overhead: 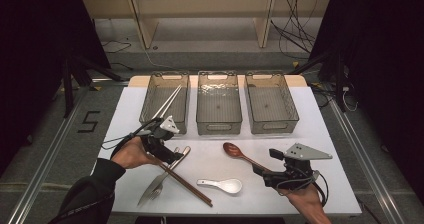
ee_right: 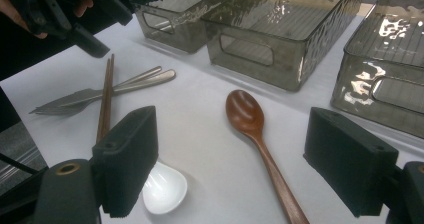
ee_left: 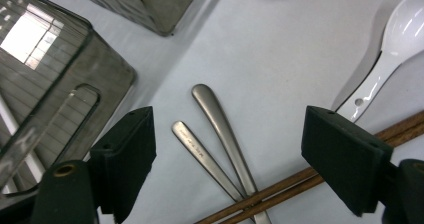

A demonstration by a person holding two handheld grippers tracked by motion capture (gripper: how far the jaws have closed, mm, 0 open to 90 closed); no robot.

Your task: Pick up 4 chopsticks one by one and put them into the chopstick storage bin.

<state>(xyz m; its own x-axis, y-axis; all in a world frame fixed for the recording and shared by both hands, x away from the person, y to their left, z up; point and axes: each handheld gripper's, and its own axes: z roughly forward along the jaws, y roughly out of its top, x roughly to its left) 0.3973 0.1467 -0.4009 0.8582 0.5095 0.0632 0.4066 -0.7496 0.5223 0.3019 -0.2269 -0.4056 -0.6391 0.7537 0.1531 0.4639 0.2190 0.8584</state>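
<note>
Smoked-plastic bins stand in a row at the far side of the table [overhead: 150, 184]: the left bin [overhead: 165, 103] already holds a pair of pale chopsticks [overhead: 169, 102] leaning against its wall, while the middle bin [overhead: 218, 103] and the right bin [overhead: 270, 103] look empty. Sorting is judged to be at an early stage, one item binned and five left on the white surface. Remaining: a metal fork [overhead: 159, 184] and a metal knife [overhead: 165, 176] lying side by side, brown wooden chopsticks [overhead: 187, 183] crossing over them, a white ceramic spoon [overhead: 222, 185] near the front edge, and a brown wooden spoon [overhead: 240, 155] toward the right. The left gripper [overhead: 172, 156] hangs just above the two metal handles [ee_left: 215, 144], jaws spread wide and pressing on nothing; the handles lie between them in the left gripper view. The right gripper [overhead: 260, 170] rests near the wooden spoon's handle, jaws likewise spread and empty. Next pickup is probably the metal cutlery or the brown chopsticks.
</note>
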